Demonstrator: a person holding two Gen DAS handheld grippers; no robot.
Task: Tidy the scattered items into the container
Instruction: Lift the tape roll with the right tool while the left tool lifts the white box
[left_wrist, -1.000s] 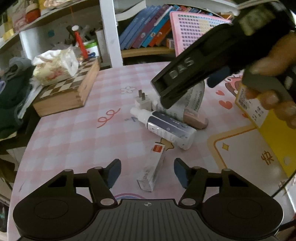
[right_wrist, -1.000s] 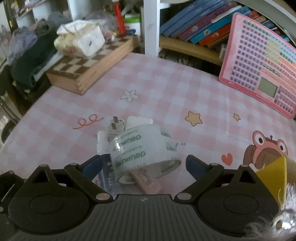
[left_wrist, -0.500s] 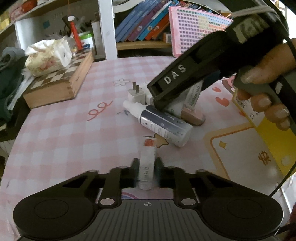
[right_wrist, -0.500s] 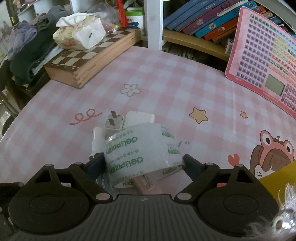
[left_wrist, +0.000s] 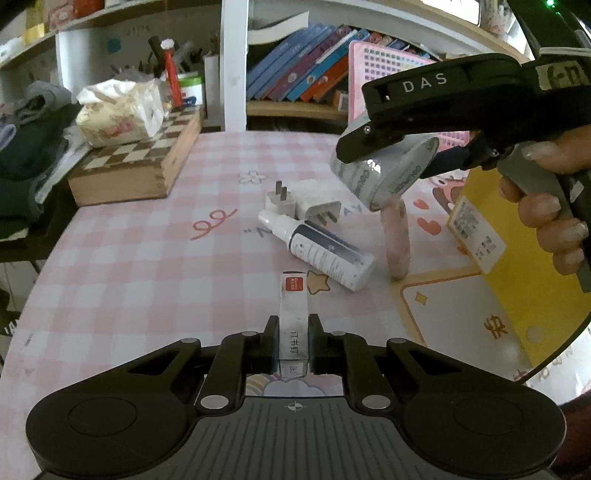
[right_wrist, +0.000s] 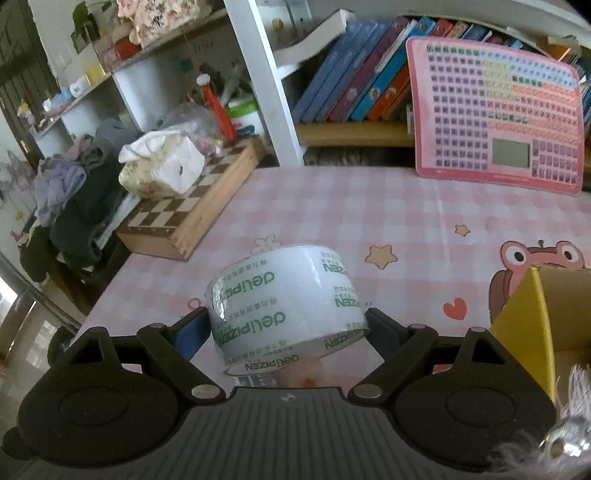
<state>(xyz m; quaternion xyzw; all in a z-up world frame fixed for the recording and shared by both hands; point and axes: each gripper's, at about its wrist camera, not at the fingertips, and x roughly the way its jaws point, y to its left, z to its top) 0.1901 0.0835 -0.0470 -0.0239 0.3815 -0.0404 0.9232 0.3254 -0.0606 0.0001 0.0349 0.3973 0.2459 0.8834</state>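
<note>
Since a second ago both tongs have closed. The left tongs (left_wrist: 292, 343) pinch the staple box (left_wrist: 293, 317); the right tongs (right_wrist: 286, 328) pinch the tape roll (right_wrist: 284, 306), lifted beside the yellow container (right_wrist: 524, 325). Left on the tabletop (left_wrist: 129, 266): two plugs (left_wrist: 303, 201), one bottle (left_wrist: 325, 253), and one pink tube (left_wrist: 397, 240), apparently.

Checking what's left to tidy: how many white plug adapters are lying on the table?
2. A small two-prong adapter lies beyond the spray bottle; a larger adapter sits right beside it, touching. Others may hide behind the raised tape roll.
</note>
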